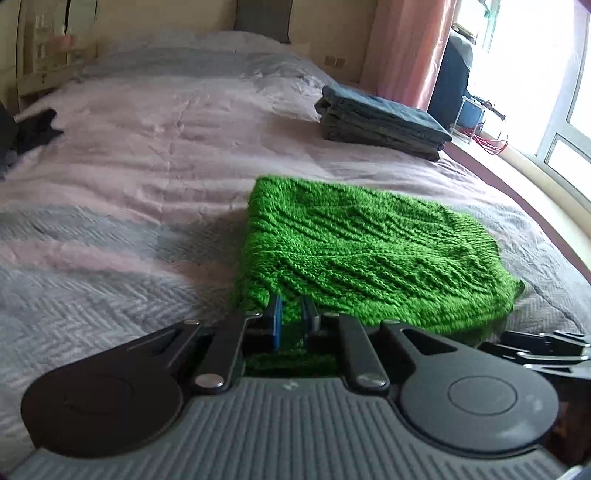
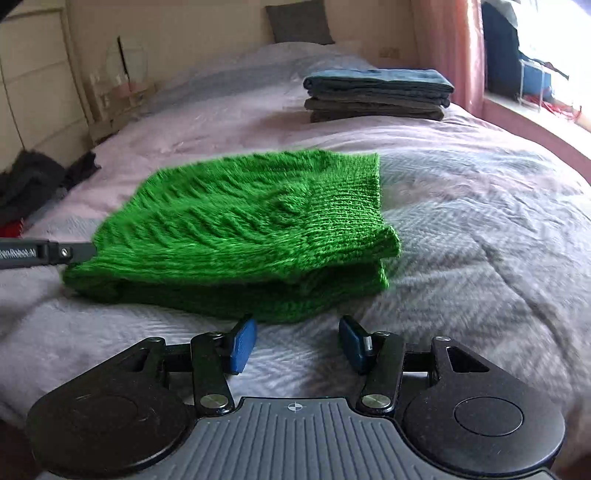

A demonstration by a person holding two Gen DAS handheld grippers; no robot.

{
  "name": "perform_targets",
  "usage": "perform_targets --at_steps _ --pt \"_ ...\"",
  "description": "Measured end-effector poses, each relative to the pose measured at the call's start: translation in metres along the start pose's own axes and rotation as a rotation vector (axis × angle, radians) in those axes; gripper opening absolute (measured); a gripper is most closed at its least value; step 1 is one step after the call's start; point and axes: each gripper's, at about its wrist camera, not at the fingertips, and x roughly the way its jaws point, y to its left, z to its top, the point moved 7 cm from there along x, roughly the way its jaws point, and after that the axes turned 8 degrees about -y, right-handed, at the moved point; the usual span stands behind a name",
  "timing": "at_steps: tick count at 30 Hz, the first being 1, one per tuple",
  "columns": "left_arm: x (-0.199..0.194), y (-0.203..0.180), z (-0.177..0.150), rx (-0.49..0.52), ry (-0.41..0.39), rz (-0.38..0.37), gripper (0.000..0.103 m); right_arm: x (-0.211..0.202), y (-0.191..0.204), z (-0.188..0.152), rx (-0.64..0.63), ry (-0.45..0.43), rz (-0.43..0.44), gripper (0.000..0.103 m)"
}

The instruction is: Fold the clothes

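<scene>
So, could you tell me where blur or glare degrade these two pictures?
Left wrist view: the window is blown out white; the green knit is mostly sharp, softer at its far edge. Right wrist view: the knit's left part smears with motion blur; daylight washes out the top right corner.

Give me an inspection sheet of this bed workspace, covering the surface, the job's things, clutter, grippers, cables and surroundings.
Surface: bed with a pink and grey quilted cover, wrinkled.
Job's things: green knit sweater, folded, near the front edge; stack of folded dark clothes farther back on the right.
Clutter: unfolded dark clothes in a heap at the bed's left edge.
Grippers: left gripper shut on the sweater's near edge; right gripper open, just short of the sweater, holding nothing.
Cables: red cords on the window ledge; nothing seen on the bed.
Surroundings: pink curtain, bright window, grey pillow at the headboard.
</scene>
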Motion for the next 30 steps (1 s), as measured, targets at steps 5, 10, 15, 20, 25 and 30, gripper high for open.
perform_targets --at_steps 5,10,15,20,25,30 --pt "-0.033 0.001 0.002 -0.024 0.006 0.052 0.022 -0.035 -0.001 0.012 0.030 -0.040 -0.032 0.054" --pt "-0.064 0.000 -0.001 -0.049 0.042 0.109 0.042 -0.054 0.004 0.013 0.017 -0.031 -0.054 0.079" --pt "-0.089 -0.008 -0.005 -0.036 0.066 0.144 0.055 -0.064 0.006 0.005 0.032 -0.002 -0.075 0.079" --pt "-0.110 -0.020 -0.009 -0.001 0.072 0.160 0.058 -0.077 0.010 -0.003 0.041 0.015 -0.082 0.079" --pt "-0.128 -0.031 -0.011 0.023 0.058 0.155 0.062 -0.093 0.012 -0.005 0.048 0.005 -0.095 0.079" --pt "-0.143 -0.041 -0.013 0.041 0.038 0.143 0.063 -0.107 0.014 -0.007 0.048 -0.009 -0.105 0.080"
